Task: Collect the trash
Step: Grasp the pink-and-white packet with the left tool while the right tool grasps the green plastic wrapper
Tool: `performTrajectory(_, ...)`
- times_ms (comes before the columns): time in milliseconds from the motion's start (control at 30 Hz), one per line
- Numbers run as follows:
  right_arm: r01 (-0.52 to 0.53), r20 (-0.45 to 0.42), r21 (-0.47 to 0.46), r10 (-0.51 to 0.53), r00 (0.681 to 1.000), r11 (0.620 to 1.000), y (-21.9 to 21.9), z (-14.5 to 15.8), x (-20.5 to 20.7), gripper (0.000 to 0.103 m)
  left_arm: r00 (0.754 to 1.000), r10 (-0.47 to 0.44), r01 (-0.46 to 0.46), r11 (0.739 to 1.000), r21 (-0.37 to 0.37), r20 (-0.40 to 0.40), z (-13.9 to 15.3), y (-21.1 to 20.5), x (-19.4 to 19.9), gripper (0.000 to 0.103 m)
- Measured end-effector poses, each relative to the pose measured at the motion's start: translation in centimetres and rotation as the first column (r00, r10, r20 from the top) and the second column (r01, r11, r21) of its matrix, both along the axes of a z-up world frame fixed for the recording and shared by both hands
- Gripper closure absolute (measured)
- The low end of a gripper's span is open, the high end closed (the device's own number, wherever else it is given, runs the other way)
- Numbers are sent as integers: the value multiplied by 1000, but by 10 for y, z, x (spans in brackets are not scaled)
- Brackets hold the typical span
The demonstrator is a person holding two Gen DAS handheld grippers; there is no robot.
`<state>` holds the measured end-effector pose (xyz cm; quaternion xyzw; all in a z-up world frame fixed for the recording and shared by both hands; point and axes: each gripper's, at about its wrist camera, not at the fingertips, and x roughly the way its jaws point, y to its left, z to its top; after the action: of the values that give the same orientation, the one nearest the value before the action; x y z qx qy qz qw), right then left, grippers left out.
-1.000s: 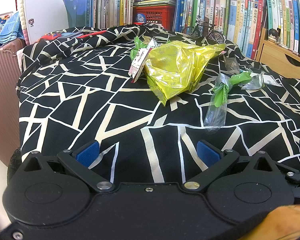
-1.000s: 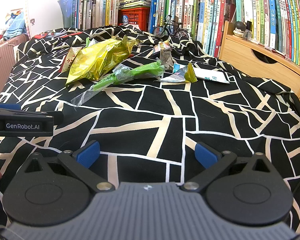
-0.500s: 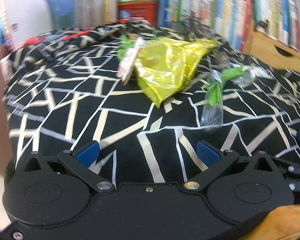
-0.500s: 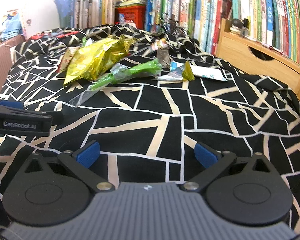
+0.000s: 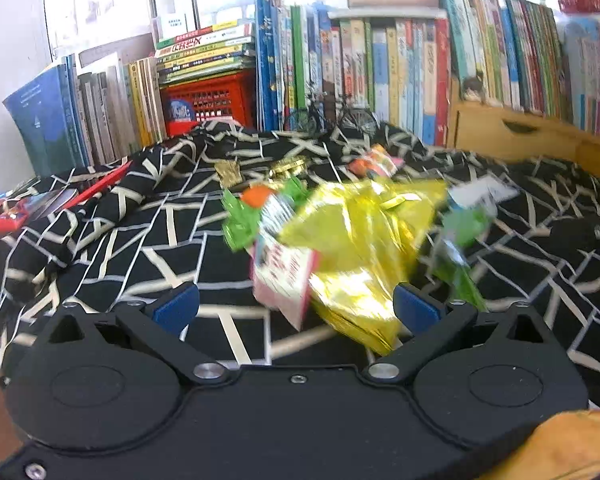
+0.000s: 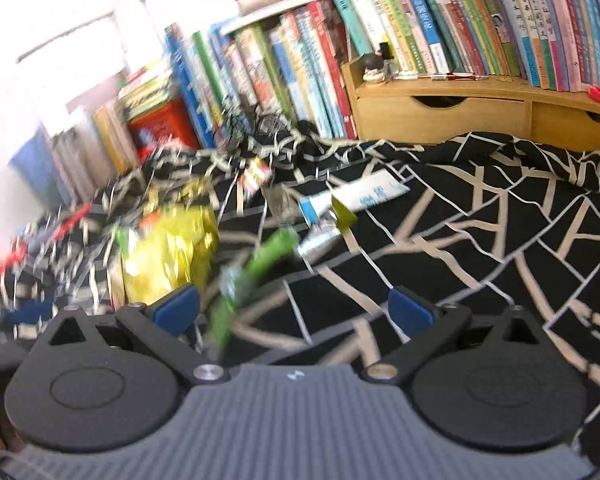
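Observation:
A crumpled yellow foil bag [image 5: 364, 248] lies on the black patterned cloth [image 5: 148, 224], with a pink-and-white wrapper [image 5: 284, 276] leaning on its left side. My left gripper [image 5: 296, 308] is open, and both pieces sit just ahead between its blue fingertips [image 5: 176, 306]. A green-and-clear wrapper [image 6: 256, 268] lies ahead of my right gripper [image 6: 294, 308], which is open, close to its left fingertip [image 6: 178, 308]. The yellow foil bag [image 6: 168, 256] shows left of it. A white-and-blue packet [image 6: 360, 196] and small scraps lie further back. Both views are motion-blurred.
Rows of books [image 5: 380, 76] and a red crate [image 5: 208, 100] stand behind the cloth. A wooden drawer unit [image 6: 452, 112] sits at the back right. Red items [image 5: 4, 220] lie at the cloth's left edge. A small bicycle model [image 5: 332, 116] stands before the books.
Both grippers have moved forward toward the trash pile, which now looms much closer. The right gripper also swung and tilted. Both stay open with nothing in them.

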<state>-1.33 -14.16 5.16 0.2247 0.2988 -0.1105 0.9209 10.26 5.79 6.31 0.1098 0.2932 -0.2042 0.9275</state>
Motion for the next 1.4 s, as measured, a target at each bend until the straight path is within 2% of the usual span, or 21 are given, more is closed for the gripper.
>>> performTrajectory(133,52,-30,-8,-52,998,999,13,2,32,1,998,2,-5,999,-48,-66,-9,14,35,0)
performTrajectory(233,67,-95,-54,-72,993,996,24,-4,55,6,987,-1,-13,996,-84,-163,-21,22,57,5)
performTrajectory(300,73,-142,-78,-83,986,994,30,-10,67,10,980,-15,-5,995,-103,-198,-27,24,65,6)
performTrajectory(433,77,-182,-69,-88,979,995,37,-21,80,14,981,-25,8,996,-89,-193,-30,21,67,6)
performTrajectory(567,35,-209,-81,-51,977,996,51,-26,95,17,979,-86,75,995,-64,-183,-34,15,64,7)
performTrajectory(667,17,-240,-133,-49,970,991,61,-30,105,21,981,-107,105,994,-21,-159,-38,6,64,16)
performTrajectory(733,12,-257,-171,-57,965,985,67,-31,110,24,980,-124,124,992,-13,-154,-39,3,66,17)
performTrajectory(800,9,-270,-178,-58,961,984,71,-32,113,30,979,-130,130,991,-13,-156,-37,1,68,26)
performTrajectory(867,-3,-270,-186,-48,962,983,75,-31,113,44,978,-129,129,992,-13,-163,-35,0,70,33)
performTrajectory(967,-19,-266,-208,-38,963,978,77,-29,114,51,977,-114,112,993,-25,-180,-33,2,75,39)
performTrajectory(1033,-15,-260,-199,-38,965,980,76,-29,113,54,978,-103,101,995,-24,-179,-32,5,77,43)
performTrajectory(1100,-4,-258,-180,-43,965,984,72,-29,113,59,979,-98,93,995,-36,-176,-31,9,79,53)
performTrajectory(1233,11,-277,-144,-51,960,989,65,-35,115,59,974,-120,113,992,-50,-190,-32,16,83,58)
performTrajectory(1333,21,-295,-117,-55,954,993,62,-41,116,59,978,-128,120,991,-54,-166,-31,19,82,63)
performTrajectory(1400,30,-283,-120,-63,957,992,62,-42,115,67,980,-124,114,991,-67,-156,-31,22,82,71)
